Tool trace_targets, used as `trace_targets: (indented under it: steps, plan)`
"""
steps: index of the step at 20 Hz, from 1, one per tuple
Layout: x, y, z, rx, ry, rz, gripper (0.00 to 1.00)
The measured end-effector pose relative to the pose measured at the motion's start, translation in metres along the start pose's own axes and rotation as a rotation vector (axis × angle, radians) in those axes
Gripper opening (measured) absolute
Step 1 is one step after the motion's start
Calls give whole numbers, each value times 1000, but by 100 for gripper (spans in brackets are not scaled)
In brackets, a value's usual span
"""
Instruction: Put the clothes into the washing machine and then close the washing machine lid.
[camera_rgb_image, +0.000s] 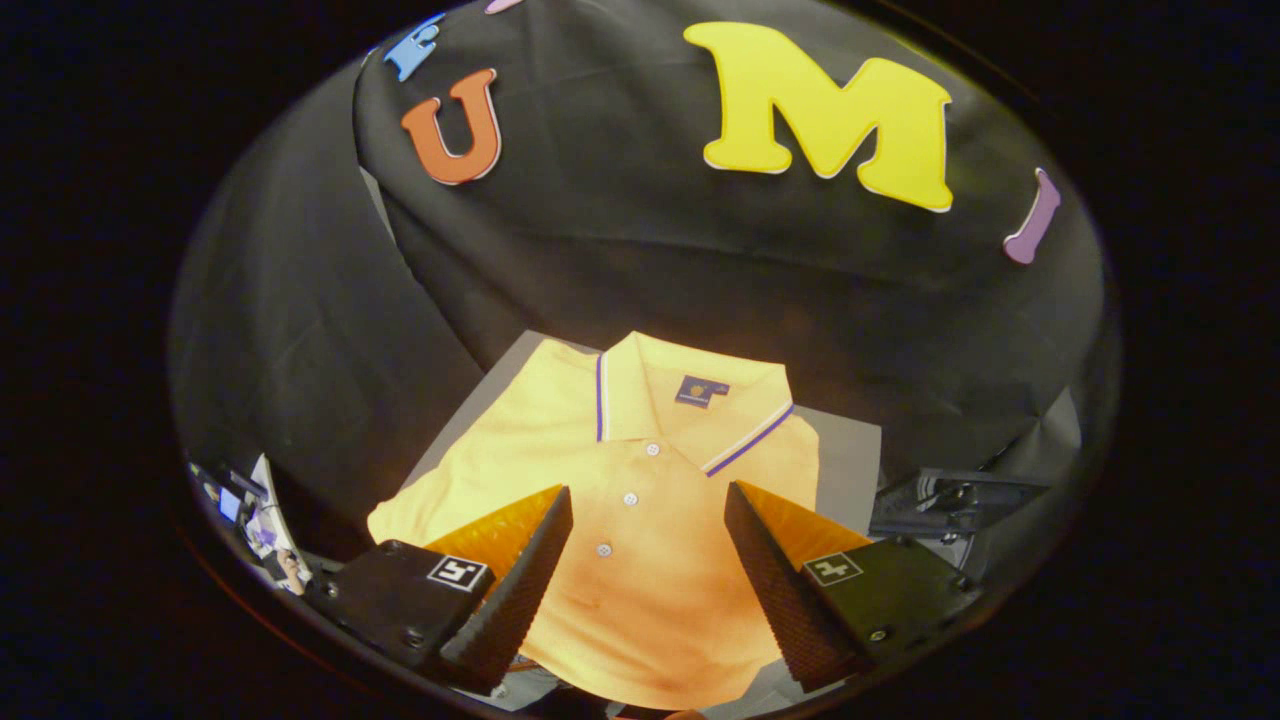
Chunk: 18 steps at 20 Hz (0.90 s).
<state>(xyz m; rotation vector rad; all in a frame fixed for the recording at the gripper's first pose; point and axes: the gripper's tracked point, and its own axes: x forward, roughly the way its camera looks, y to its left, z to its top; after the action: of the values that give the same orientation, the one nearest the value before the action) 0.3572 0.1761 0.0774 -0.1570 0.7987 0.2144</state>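
Shirt (650, 500): yellow polo, folded flat, collar purple-striped | fingers (648, 500): spread apart above it, empty

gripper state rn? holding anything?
Gripper: open, holding nothing; fingers spread over the yellow polo shirt, which lies flat on the grey surface.

A yellow polo shirt (650, 500) lies flat on a grey surface (850, 460), collar toward 12 o'clock, hem toward 6. The collar is edged with white and purple stripes, and a dark label sits inside the neck. Three white buttons run down the placket (the lowest lies level with the fingertips). The gripper (648, 495) hangs above the shirt with fingers spread wide, holding nothing; the shirt's chest shows between them. A dark device (950, 500) sits at 3 o'clock of the shirt.
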Motion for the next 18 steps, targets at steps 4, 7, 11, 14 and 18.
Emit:
trace_targets:
  steps: [4, 7, 11, 14, 18]
  plan:
    - [18, 6, -7, 25, 154, -28, 99]
    - [29, 13, -12, 46, 230, -34, 99]
    - [41, 27, -24, 107, 336, -13, 99]
    - [45, 31, -28, 135, 374, -26, 99]
    - [53, 33, -32, 122, 392, -64, 97]
